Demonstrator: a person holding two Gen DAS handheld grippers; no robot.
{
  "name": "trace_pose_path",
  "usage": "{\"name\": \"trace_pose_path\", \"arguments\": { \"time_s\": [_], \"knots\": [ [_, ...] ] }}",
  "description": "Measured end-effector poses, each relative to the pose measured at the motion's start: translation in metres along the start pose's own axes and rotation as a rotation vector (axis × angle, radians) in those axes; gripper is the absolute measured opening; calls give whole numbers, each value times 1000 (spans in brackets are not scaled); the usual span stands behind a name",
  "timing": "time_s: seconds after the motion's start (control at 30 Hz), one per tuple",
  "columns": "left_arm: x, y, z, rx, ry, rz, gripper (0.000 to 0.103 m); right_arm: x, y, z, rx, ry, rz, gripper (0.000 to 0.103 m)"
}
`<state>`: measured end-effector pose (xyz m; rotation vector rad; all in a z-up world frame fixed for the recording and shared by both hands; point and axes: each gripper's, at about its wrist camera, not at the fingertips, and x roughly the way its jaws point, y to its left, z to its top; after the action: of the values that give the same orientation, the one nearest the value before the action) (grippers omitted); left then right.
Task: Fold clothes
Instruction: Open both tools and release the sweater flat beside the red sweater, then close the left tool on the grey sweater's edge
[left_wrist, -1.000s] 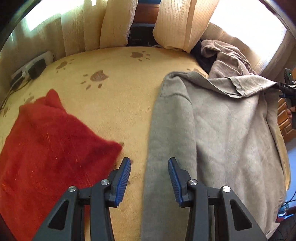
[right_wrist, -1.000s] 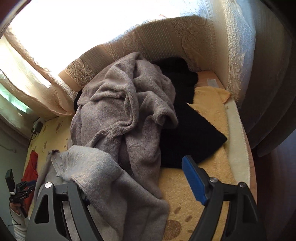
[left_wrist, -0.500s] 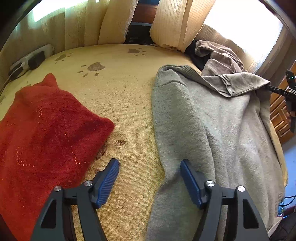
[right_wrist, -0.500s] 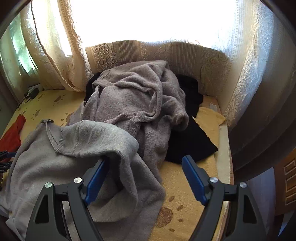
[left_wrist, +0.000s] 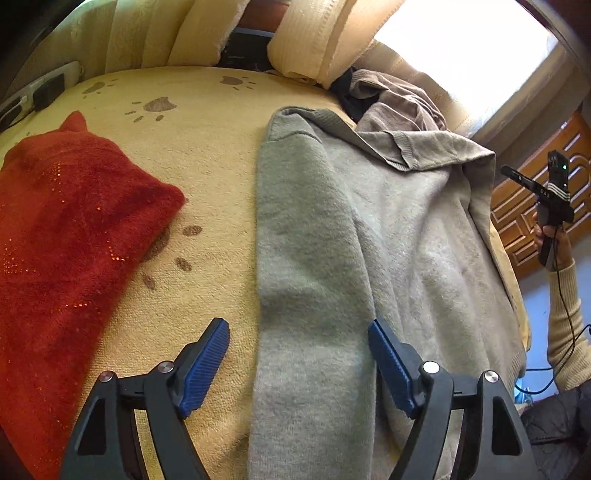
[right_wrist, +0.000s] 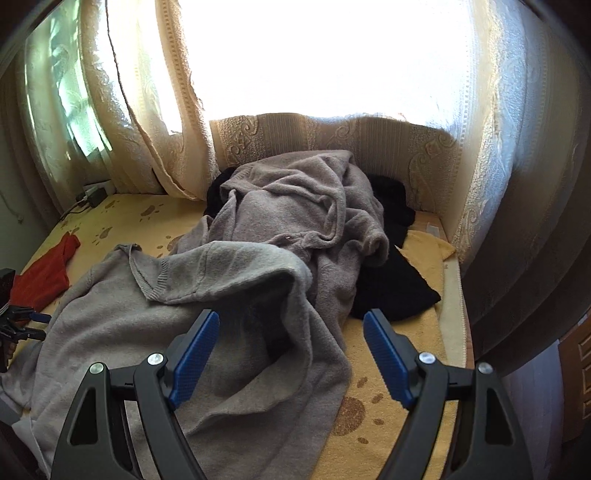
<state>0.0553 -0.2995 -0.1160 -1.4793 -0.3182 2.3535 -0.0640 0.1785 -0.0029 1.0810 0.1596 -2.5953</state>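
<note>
A grey sweater (left_wrist: 369, 229) lies spread on the yellow paw-print blanket (left_wrist: 207, 147), its top right part folded over. My left gripper (left_wrist: 297, 326) hovers above the sweater's left edge. Its jaws are opening and the cloth lies under the gap, not pinched. My right gripper (right_wrist: 291, 315) stands open above the sweater's folded-over part (right_wrist: 229, 269), with nothing between its pads. At the right edge of the left wrist view, a hand (left_wrist: 550, 236) in a cream sleeve holds that right gripper.
A red garment (left_wrist: 66, 229) lies on the left of the bed. A taupe sweater (right_wrist: 295, 199) is heaped over a black garment (right_wrist: 391, 288) by the curtained window (right_wrist: 314, 66). A power strip (left_wrist: 40, 92) sits far left, and wooden panelling (left_wrist: 535, 206) stands to the right.
The left jaws have spread wide and shifted right over the grey sweater's edge. The right gripper has rolled level and drawn back, so the folded cloth no longer drapes its left finger.
</note>
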Motion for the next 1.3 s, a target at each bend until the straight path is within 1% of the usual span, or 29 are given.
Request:
{"name": "trace_pose_path", "arguments": {
  "time_s": [0.13, 0.17, 0.2, 0.23, 0.27, 0.3, 0.37, 0.43, 0.5, 0.6, 0.67, 0.7, 0.77, 0.8, 0.83, 0.9, 1.0, 1.03, 1.07, 1.13, 1.17, 1.2, 1.27, 1.3],
  "knots": [
    [3, -8, -1, 21, 0, 55, 79, 0, 28, -3, -71, -11, 23, 84],
    [3, -9, -1, 24, -2, 66, 76, -1, 34, -3, -86, -16, 22, 84],
    [3, -9, -2, 24, -9, 81, 63, -1, 39, -4, -100, -22, 18, 84],
    [2, -7, -2, 5, -17, 83, 46, -2, 44, -5, -115, -29, 15, 84],
    [1, -5, -2, -21, -25, 80, 36, -3, 47, -6, -126, -35, 9, 84],
    [0, -1, -3, -52, -26, 67, 17, -4, 50, -7, -134, -43, 1, 84],
    [-2, 1, -5, -83, -47, 69, 15, -7, 55, -9, -147, -58, -11, 84],
    [-7, -1, -6, -90, -74, 98, 13, -10, 56, -10, -148, -74, -20, 84],
    [-24, -5, -2, -71, -129, 180, 13, -13, 56, -11, -151, -86, -32, 84],
    [-56, -19, 12, 46, -226, 418, 13, -16, 54, -12, -155, -93, -45, 84],
    [-74, -23, 25, 112, -275, 537, 13, -15, 52, -12, -150, -93, -45, 84],
    [-79, -24, 32, 140, -290, 583, 13, -13, 50, -13, -146, -91, -44, 84],
    [-80, -25, 44, 212, -293, 697, 13, -7, 49, -15, -134, -82, -40, 84],
    [-76, -22, 49, 251, -276, 749, 14, -4, 49, -16, -131, -75, -35, 84],
    [-67, -18, 52, 291, -232, 788, 14, -1, 50, -17, -129, -68, -30, 84],
    [-47, -8, 55, 375, -128, 857, 14, 4, 52, -18, -133, -56, -23, 84],
    [-22, 15, 45, 452, 44, 932, 15, 8, 62, -16, -171, -59, -28, 84],
    [-19, 23, 41, 437, 68, 917, 15, 9, 66, -13, -189, -63, -21, 84],
    [-23, 27, 39, 402, 57, 888, 15, 11, 70, -10, -208, -67, -10, 84],
    [-36, 33, 38, 330, 16, 827, 15, 18, 78, -3, -220, -57, 60, 84],
    [-45, 34, 39, 300, -10, 793, 15, 24, 82, 1, -211, -42, 111, 84],
    [-52, 34, 40, 272, -34, 760, 18, 31, 85, 4, -190, -21, 171, 84],
    [-67, 37, 43, 215, -80, 705, 26, 48, 92, 8, -150, 28, 279, 83],
    [-73, 37, 45, 184, -101, 686, 32, 57, 96, 9, -133, 53, 326, 83]
  ]
}}
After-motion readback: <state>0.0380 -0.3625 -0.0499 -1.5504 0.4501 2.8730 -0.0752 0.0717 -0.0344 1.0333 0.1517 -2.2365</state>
